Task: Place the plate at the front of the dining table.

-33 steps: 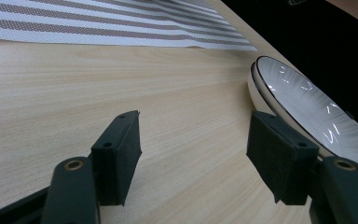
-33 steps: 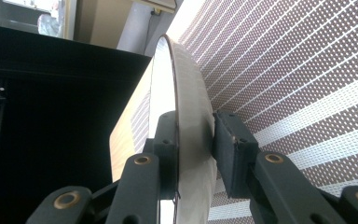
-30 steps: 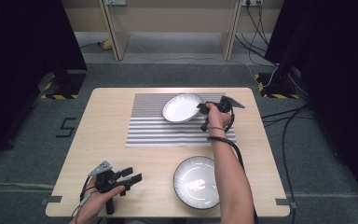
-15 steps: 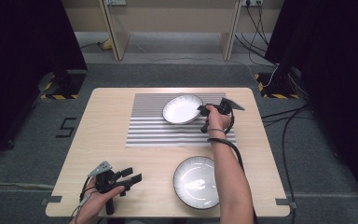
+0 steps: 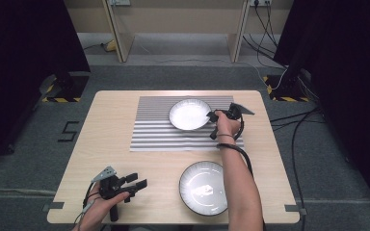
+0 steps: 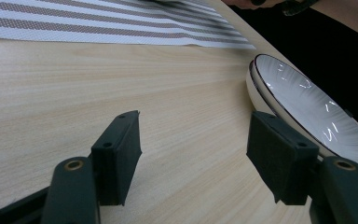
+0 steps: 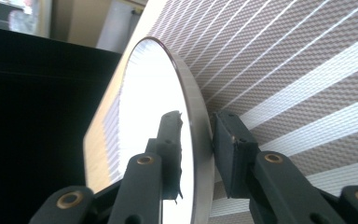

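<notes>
A white plate (image 5: 189, 114) with a thin dark rim rests on the striped grey mat (image 5: 164, 134) at the far middle of the table. My right gripper (image 5: 212, 118) reaches it from the right and has its jaws on the plate's right edge. In the right gripper view the gripper (image 7: 198, 149) has one pad inside the plate (image 7: 149, 116) and the other under its outer wall, both against the rim. A second white plate (image 5: 204, 186) lies near the front edge. My left gripper (image 5: 137, 182) stands open at the front left with nothing between its jaws; its own view has that plate (image 6: 307, 107) to the right of it (image 6: 193, 163).
The wooden table (image 5: 111, 125) stands on grey floor, with dark curtains on both sides. Cables (image 5: 294, 130) trail on the floor to the right. The person's right forearm (image 5: 241, 187) crosses the front plate's right side.
</notes>
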{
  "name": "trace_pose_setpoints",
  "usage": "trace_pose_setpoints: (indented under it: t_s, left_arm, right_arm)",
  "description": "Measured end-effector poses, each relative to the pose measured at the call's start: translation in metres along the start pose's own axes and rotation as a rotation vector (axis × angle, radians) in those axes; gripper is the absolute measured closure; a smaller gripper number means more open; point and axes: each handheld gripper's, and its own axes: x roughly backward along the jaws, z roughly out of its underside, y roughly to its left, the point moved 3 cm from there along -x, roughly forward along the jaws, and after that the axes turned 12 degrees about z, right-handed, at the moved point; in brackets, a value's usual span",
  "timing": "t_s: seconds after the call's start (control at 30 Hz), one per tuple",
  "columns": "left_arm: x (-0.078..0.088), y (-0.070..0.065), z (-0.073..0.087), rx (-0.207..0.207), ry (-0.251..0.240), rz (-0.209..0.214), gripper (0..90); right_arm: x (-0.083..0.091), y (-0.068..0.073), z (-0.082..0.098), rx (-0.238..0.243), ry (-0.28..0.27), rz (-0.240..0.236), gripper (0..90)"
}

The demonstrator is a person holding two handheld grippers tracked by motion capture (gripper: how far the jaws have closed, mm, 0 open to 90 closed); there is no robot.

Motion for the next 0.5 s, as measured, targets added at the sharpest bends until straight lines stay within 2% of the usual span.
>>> trace_pose_setpoints:
  t_s: [0.1, 0.17, 0.2, 0.3, 0.43, 0.5]
  left_arm:
    - [-0.0009, -0.0004, -0.0001, -0.002, 0.001, 0.002, 34.3]
    - [-0.0010, -0.0004, -0.0001, -0.002, 0.002, 0.001, 34.3]
    - [-0.0013, -0.0002, 0.0000, -0.001, 0.002, 0.001, 34.2]
    - [-0.0008, -0.0003, -0.0003, -0.002, 0.000, 0.000, 34.2]
    - [0.0007, 0.0005, -0.0002, -0.002, -0.002, -0.003, 34.2]
    - [0.0011, 0.0006, -0.0005, -0.002, -0.004, -0.003, 34.3]
  right_arm:
    - [0.0013, -0.0022, -0.0016, 0.010, -0.017, 0.023, 71.9]
    - [0.0017, -0.0020, -0.0022, 0.003, -0.021, 0.014, 71.3]
    - [0.0026, -0.0011, -0.0030, 0.023, -0.021, 0.019, 70.3]
    - [0.0036, -0.0004, -0.0032, 0.029, -0.030, 0.017, 68.5]
    - [0.0070, 0.0005, -0.0028, 0.024, -0.036, 0.007, 66.0]
    - [0.0089, 0.0009, -0.0033, 0.042, -0.038, 0.010, 64.7]
